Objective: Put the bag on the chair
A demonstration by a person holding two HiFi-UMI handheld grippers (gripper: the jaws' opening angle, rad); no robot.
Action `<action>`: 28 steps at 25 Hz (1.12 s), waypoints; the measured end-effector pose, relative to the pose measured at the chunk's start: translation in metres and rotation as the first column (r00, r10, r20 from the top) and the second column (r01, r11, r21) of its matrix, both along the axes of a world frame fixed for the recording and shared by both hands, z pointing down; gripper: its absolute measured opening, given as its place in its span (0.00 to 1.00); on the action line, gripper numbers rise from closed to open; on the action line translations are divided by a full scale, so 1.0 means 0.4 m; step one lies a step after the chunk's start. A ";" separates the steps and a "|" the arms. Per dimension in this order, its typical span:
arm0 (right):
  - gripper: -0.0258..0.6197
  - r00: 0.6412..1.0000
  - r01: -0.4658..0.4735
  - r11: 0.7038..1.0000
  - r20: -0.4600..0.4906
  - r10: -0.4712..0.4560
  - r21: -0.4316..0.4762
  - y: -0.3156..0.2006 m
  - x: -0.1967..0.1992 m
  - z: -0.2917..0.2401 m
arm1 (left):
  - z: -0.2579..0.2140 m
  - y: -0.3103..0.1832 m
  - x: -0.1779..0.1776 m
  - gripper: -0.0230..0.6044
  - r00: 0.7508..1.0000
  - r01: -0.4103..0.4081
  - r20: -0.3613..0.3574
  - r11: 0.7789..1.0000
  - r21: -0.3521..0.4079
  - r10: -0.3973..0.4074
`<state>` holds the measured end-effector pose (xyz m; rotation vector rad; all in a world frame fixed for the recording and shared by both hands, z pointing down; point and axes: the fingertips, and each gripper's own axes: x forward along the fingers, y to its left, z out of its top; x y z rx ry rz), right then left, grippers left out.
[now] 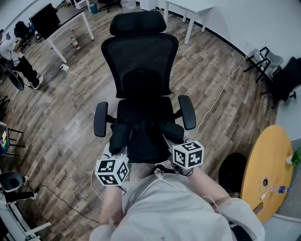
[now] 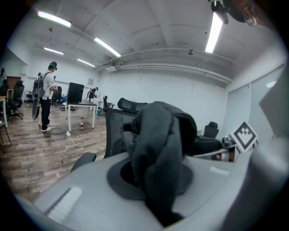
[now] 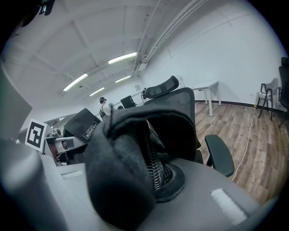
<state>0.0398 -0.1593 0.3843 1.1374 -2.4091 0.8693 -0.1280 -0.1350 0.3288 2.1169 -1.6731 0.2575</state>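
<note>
A black office chair [image 1: 140, 61] stands right in front of me, facing me. The black bag [image 1: 146, 136] sits low over its seat, between the armrests; black on black hides whether it rests there. My left gripper [image 1: 115, 157] holds the bag's near left side, and the left gripper view shows the left gripper [image 2: 159, 198] shut on a fold of the bag [image 2: 158, 144]. My right gripper [image 1: 181, 143] holds the near right side. In the right gripper view, the right gripper [image 3: 122, 189] pinches bag fabric [image 3: 117, 158] beside a zipper [image 3: 151, 162].
A round yellow table [image 1: 265, 169] is close on my right. A white cable [image 1: 221, 96] runs across the wood floor right of the chair. A desk [image 1: 61, 28] with a monitor and a person [image 1: 16, 56] are far left; a white table [image 1: 193, 9] stands behind.
</note>
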 end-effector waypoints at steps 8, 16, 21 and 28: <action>0.09 0.999 0.035 0.998 -0.003 -0.035 -0.056 -0.244 0.039 0.072 | 0.080 -0.233 0.033 0.09 0.999 0.043 -0.021 0.996 -0.073 -0.045; 0.09 0.999 0.035 0.992 -0.034 -0.040 -0.125 -0.382 0.031 0.171 | 0.193 -0.376 0.021 0.09 0.998 0.045 -0.032 0.985 -0.166 -0.051; 0.09 0.997 0.007 0.987 -0.068 -0.018 -0.158 -0.443 -0.010 0.236 | 0.270 -0.446 -0.025 0.09 0.998 0.025 -0.047 0.975 -0.220 -0.036; 0.09 0.993 -0.054 0.982 -0.115 0.033 -0.180 -0.534 -0.063 0.343 | 0.396 -0.553 -0.084 0.09 0.997 -0.025 -0.083 0.960 -0.278 0.002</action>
